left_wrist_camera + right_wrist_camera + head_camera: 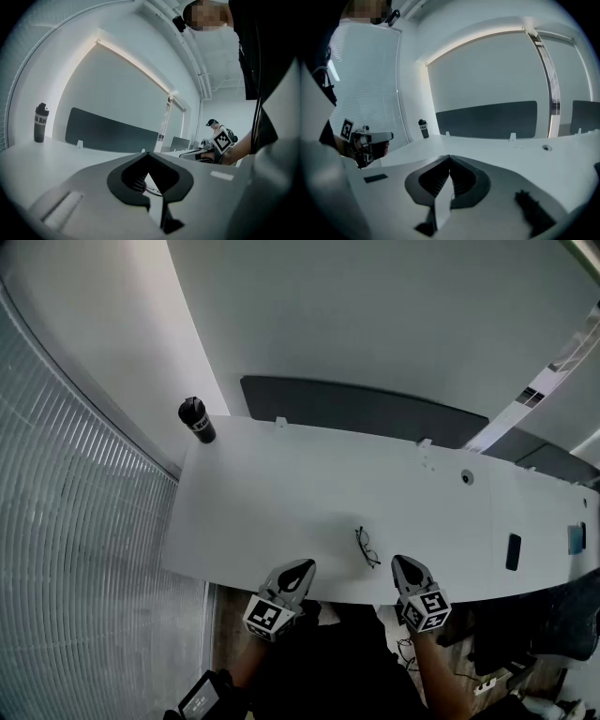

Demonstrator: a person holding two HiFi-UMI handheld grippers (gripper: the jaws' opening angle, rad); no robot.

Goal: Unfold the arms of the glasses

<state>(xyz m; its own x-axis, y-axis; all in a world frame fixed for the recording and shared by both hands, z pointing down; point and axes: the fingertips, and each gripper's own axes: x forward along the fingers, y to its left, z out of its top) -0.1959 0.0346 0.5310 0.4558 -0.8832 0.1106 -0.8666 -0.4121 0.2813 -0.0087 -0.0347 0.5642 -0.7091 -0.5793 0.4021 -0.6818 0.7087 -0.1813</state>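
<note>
The thin black-framed glasses (pixel 367 547) lie on the white table (pixel 281 493) near its front edge, and their arms look folded. My left gripper (pixel 305 565) is just left of them and my right gripper (pixel 401 562) just right; neither touches them. Both sit over the table's front edge. In the left gripper view the jaws (pixel 146 154) meet at the tip, shut and empty, and a bit of the glasses' wire (pixel 153 190) shows through the gap behind them. The right gripper (pixel 450 157) is also shut at the tip, with nothing in it.
A black bottle (pixel 197 420) stands at the table's far left corner. A dark divider panel (pixel 366 409) runs along the back edge. Two dark flat objects (pixel 513 551) lie at the right end. Window blinds (pixel 84 549) fill the left side.
</note>
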